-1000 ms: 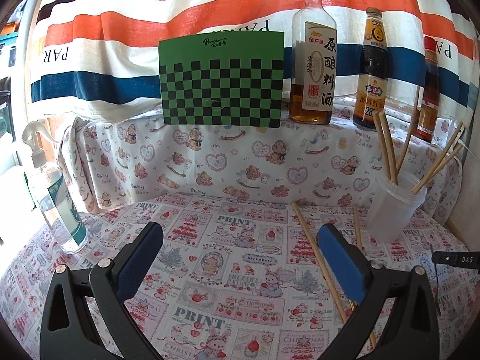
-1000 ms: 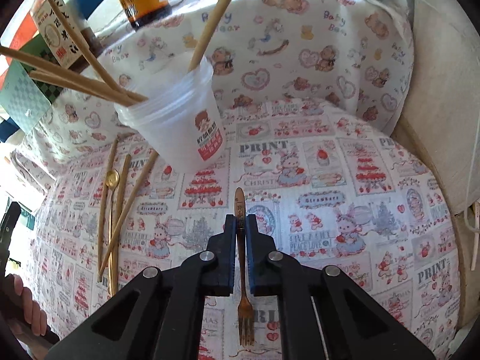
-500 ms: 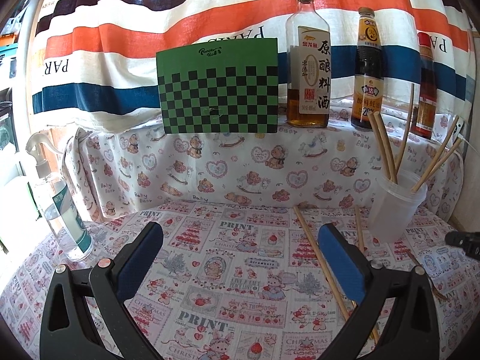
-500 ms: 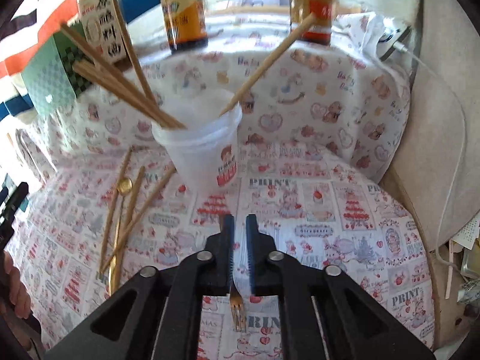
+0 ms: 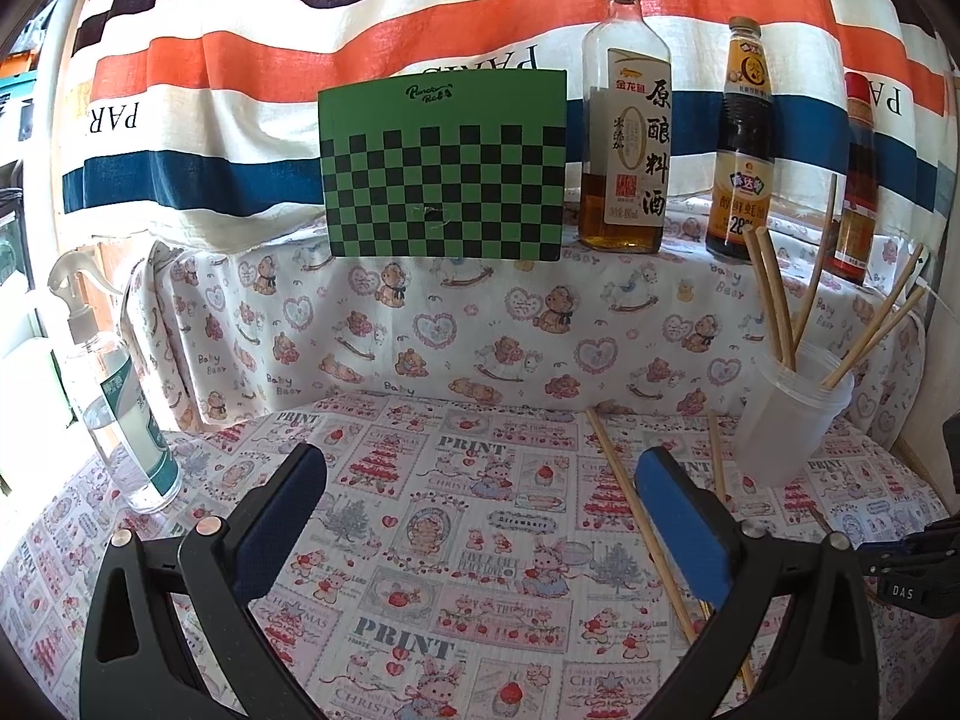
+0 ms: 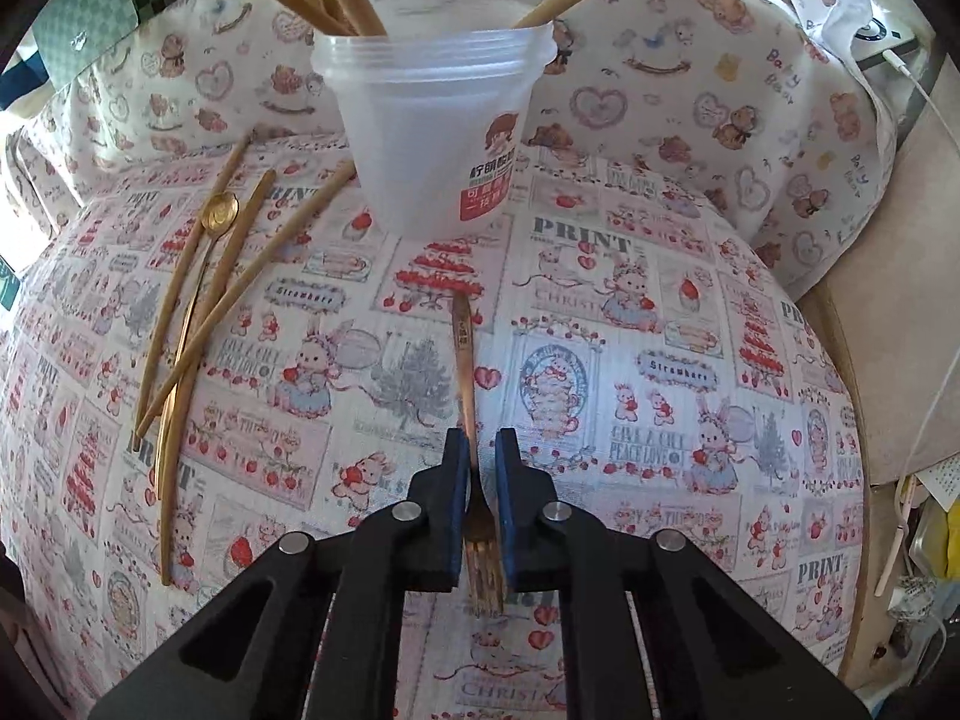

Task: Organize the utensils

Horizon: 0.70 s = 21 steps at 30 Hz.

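Left wrist view, L to R. Spray bottle upright at far L on the printed tablecloth. Left gripper low over the cloth, jaws wide apart, nothing between them. Green checkerboard card stands on the ledge behind, against the striped curtain. R of the card: clear bottle w/ amber liquid, then dark sauce bottle, then red-capped bottle at the R edge. One loose chopstick lies diagonally on the cloth, passing behind the R finger. Translucent cup stands at R on the cloth, several chopsticks standing in it, leaning outward.

Right wrist view, L to R. Three loose chopsticks lie on the cloth at L, crossing each other; a gold spoon lies among them, bowl toward the cup. Cup upright at top centre, red label facing R of centre, chopstick ends sticking out of the rim. Fork lies flat on the cloth below the cup, well apart from it, handle end toward the cup, tines toward the camera. Right gripper pointed steeply down over the fork; jaws closing, nearly together, fork neck between the blue pads. Narrow gaps show either side of the shaft; firm pad contact not confirmed. White cable runs down the far R edge, off the cloth.
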### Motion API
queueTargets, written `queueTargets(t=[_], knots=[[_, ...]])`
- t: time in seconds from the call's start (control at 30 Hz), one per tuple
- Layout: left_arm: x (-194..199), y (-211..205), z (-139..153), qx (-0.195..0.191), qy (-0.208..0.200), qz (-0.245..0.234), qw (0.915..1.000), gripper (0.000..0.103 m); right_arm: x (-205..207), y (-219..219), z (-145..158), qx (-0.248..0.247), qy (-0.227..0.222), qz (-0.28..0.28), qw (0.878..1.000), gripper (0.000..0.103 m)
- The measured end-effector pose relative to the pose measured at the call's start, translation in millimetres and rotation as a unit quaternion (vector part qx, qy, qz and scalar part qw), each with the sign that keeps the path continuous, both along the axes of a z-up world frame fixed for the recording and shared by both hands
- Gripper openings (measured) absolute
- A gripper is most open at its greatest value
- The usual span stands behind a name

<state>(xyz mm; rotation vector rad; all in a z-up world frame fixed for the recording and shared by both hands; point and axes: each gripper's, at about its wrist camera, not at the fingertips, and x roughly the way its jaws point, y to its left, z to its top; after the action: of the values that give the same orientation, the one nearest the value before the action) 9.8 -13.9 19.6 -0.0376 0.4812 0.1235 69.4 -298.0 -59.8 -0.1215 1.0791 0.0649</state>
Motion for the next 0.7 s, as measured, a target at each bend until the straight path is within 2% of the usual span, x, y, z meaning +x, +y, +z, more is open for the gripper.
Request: queueTargets(t=[0.13, 0.23, 0.5, 0.7], knots=[[1, 1, 0, -0.002, 0.001, 0.001, 1.0000, 0.103, -2, 4, 0, -0.004, -0.008, 0.003, 1.000, 0.004], [1, 0, 0, 0.000, 0.001, 0.001, 1.0000, 0.103, -6, 5, 8, 0.001, -0.034, -0.002, 0.999, 0.004], [1, 1, 0, 0.000, 0.002, 0.002, 1.0000, 0.103, -25, -11, 46, 0.084, -0.087, -0.009, 0.993, 0.004], [2, 2, -1, -0.001, 0.003, 0.004, 1.0000, 0.103, -56, -16, 86, 0.126, -0.185, 0.013, 0.974, 0.004]])
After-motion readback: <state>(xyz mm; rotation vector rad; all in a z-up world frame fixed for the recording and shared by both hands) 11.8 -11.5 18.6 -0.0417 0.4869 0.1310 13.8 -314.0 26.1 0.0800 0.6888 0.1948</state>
